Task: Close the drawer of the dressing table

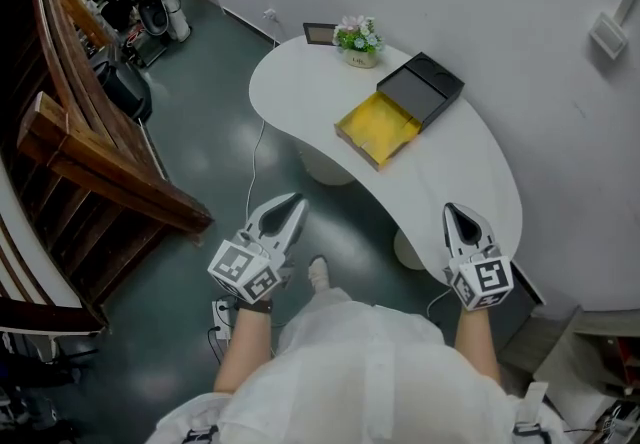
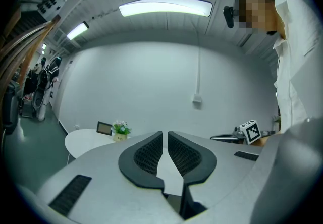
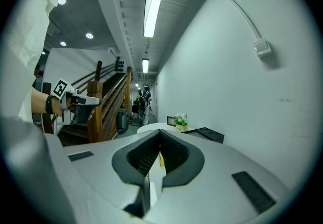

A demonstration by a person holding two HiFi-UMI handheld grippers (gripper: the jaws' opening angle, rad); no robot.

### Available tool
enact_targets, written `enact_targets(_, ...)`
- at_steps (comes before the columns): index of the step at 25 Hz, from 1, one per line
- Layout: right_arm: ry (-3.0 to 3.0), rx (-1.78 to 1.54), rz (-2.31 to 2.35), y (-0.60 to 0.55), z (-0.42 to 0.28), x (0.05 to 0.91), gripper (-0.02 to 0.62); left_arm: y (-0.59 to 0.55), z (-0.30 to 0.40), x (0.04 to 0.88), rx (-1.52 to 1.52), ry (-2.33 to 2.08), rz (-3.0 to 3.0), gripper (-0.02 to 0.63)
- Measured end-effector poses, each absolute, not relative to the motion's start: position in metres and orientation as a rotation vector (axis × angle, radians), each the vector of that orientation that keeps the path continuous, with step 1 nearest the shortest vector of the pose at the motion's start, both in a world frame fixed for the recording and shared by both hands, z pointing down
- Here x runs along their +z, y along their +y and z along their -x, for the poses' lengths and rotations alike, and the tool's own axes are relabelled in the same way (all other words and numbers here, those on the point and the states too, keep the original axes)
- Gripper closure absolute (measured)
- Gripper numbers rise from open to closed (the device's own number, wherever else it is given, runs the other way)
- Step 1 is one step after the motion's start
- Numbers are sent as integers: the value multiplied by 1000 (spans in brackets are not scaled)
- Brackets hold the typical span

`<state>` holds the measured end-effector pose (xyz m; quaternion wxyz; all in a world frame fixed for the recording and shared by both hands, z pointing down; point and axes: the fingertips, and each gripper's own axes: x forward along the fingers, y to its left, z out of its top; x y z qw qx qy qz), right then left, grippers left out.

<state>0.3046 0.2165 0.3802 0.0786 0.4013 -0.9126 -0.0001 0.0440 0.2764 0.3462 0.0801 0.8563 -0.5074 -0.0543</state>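
Observation:
A black box lies on the white curved dressing table, and its yellow drawer is pulled out toward me. Both grippers hang short of the table, apart from the drawer. My left gripper is over the floor by the table's near left side, shut with nothing in it. My right gripper is above the table's near right end, also shut and empty. In the right gripper view the box shows ahead, with a yellow sliver of drawer between the jaws.
A small flower pot and a picture frame stand at the table's far end. A wooden staircase runs along the left. The white wall borders the table's right side. A cable trails on the green floor.

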Motion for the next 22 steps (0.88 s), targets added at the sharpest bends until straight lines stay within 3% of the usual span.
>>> enact_targets(15,-2657,-1,-1295,96,-196,371,586,154,115,346,-153,-1541,-2559,561)
enact_targets(22,-2609,-20,-1381,67,-161,370,586,115,143,350,-130,-1417,-2627,561)
